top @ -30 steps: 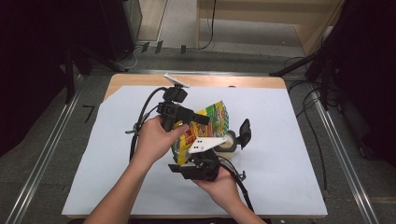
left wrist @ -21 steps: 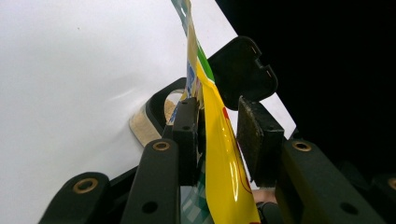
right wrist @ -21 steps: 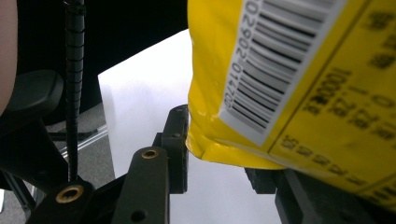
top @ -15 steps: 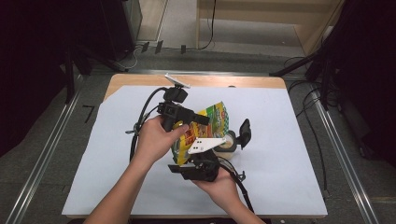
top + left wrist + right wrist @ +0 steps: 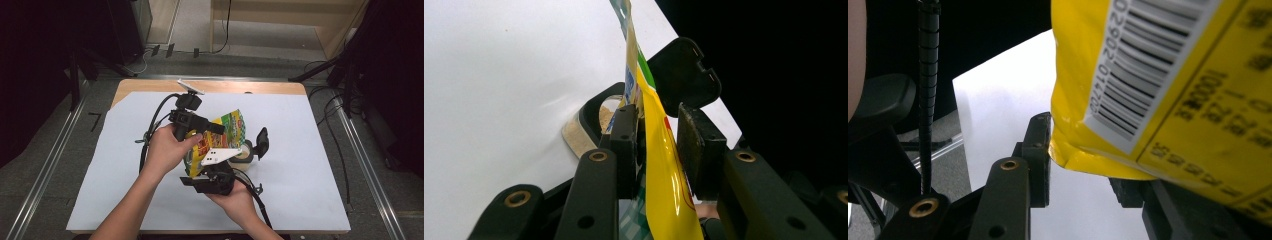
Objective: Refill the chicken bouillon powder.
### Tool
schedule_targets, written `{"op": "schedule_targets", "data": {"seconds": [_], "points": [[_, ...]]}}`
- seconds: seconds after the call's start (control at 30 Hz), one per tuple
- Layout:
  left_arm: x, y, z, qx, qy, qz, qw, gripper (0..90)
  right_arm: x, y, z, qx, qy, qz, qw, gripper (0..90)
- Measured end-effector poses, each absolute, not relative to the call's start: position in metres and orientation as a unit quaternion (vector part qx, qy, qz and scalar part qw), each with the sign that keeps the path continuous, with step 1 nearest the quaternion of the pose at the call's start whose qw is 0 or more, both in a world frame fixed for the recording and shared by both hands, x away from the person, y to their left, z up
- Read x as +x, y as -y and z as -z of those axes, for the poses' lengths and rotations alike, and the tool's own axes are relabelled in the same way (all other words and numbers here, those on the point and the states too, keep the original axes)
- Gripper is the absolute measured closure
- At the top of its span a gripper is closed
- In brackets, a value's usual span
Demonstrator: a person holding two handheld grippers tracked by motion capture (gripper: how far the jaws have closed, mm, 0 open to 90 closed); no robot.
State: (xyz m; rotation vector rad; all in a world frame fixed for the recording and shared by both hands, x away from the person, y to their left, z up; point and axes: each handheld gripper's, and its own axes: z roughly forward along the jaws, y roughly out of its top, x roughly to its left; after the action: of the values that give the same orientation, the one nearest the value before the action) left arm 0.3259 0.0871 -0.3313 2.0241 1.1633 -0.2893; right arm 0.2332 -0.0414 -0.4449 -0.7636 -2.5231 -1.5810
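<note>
A yellow and green snack bag (image 5: 229, 126) hangs tilted over the white table sheet, held from both ends. My left gripper (image 5: 209, 127) is shut on its upper edge; in the left gripper view the bag (image 5: 659, 170) runs between the two pads (image 5: 625, 145). My right gripper (image 5: 206, 167) holds the bag's lower end, where the barcode corner (image 5: 1168, 75) sits between its jaws with the right pad hidden behind it. Under the bag's mouth stands a small clear container (image 5: 246, 154) with beige contents (image 5: 606, 116), its black lid (image 5: 261, 142) flipped up.
A white sheet (image 5: 310, 150) covers most of the wooden table (image 5: 270, 87). Cables trail from both grippers across the sheet on the left and near the front edge. Metal rails run along both sides of the table.
</note>
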Motion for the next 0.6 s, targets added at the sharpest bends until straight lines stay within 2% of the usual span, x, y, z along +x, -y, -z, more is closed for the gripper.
{"op": "schedule_targets", "data": {"seconds": [0.6], "points": [[0.3253, -0.0858, 0.331, 0.796, -0.453, 0.114, 0.384, 71.2, 0.2319, 0.0411, 0.4455, -0.246, 0.821, 0.514, 0.03, 68.2]]}}
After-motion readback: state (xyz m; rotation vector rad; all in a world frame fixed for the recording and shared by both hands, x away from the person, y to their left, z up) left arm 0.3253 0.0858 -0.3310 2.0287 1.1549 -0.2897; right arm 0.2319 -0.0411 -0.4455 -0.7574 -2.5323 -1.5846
